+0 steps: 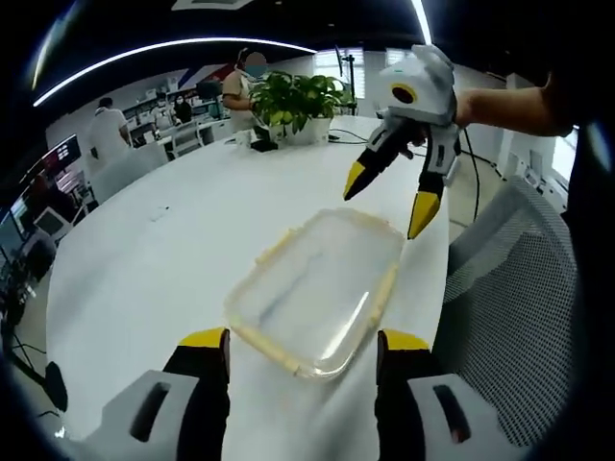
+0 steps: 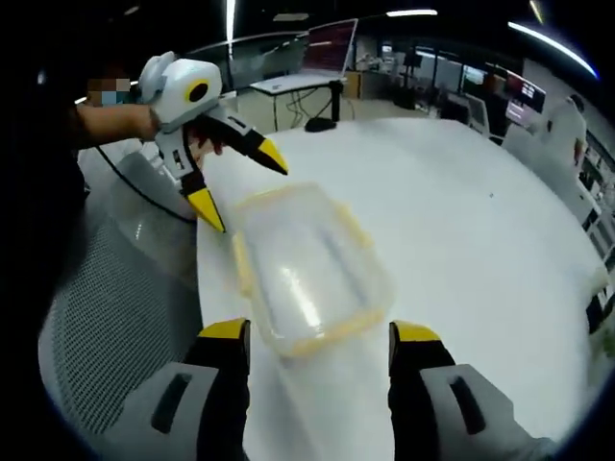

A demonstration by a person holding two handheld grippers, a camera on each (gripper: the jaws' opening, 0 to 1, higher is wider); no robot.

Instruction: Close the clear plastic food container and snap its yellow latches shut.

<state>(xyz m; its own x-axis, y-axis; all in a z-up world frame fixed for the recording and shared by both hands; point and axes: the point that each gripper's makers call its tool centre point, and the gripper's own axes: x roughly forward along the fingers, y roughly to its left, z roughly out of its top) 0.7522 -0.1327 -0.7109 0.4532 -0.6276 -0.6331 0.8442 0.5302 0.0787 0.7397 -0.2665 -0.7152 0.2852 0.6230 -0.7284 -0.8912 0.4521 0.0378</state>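
Observation:
A clear plastic food container [image 1: 317, 288] with pale yellow latches along its rim lies flat on the white table [image 1: 173, 250], close to the table's edge. Its lid seems to rest on top; I cannot tell whether the latches are snapped. My left gripper [image 1: 304, 341] is open, its yellow-tipped jaws standing either side of the container's near end. My right gripper [image 1: 388, 199] hovers open just past the far end. In the right gripper view the container [image 2: 307, 264] lies between my open right gripper [image 2: 320, 332] and the open left gripper [image 2: 240, 182], held by a hand.
A grey mesh chair [image 1: 509, 307] stands against the table edge beside the container, also seen as the chair [image 2: 106, 307]. A potted plant [image 1: 298, 101] and a black cable [image 1: 471, 182] sit at the table's far end. People and desks fill the background.

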